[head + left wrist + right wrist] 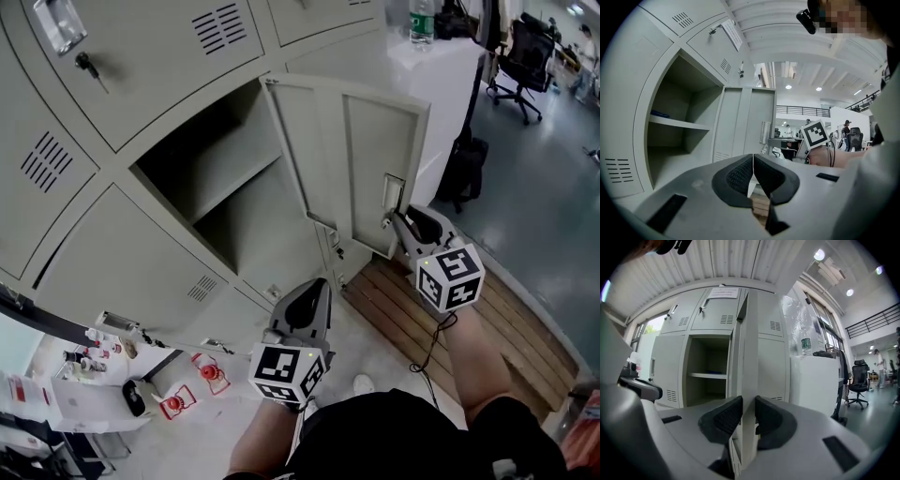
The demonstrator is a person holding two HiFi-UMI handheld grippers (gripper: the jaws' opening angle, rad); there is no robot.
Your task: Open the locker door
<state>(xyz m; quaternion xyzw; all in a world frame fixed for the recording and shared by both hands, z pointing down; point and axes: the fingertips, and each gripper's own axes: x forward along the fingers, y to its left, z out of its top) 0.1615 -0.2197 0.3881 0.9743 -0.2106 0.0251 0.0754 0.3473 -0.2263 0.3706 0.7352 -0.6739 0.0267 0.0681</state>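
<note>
The grey locker door (370, 159) stands swung wide open, showing an open compartment (225, 178) with one shelf inside. My right gripper (392, 217) is at the door's free edge beside its handle plate. In the right gripper view the door edge (750, 357) runs upright between the two pads, and the right gripper (749, 413) is shut on it. My left gripper (314, 286) hangs lower, in front of the bottom lockers, touching nothing. In the left gripper view, the left gripper (753, 161) has its pads meeting at the tips with nothing between them, and the door (745, 122) stands ahead.
A wooden pallet (441, 328) lies on the floor under the door. A white cabinet (441, 75) with a bottle (422, 23) on it stands right of the lockers, with a black bag (466, 169) against it. An office chair (525, 56) stands far right. Small red items (178, 403) lie lower left.
</note>
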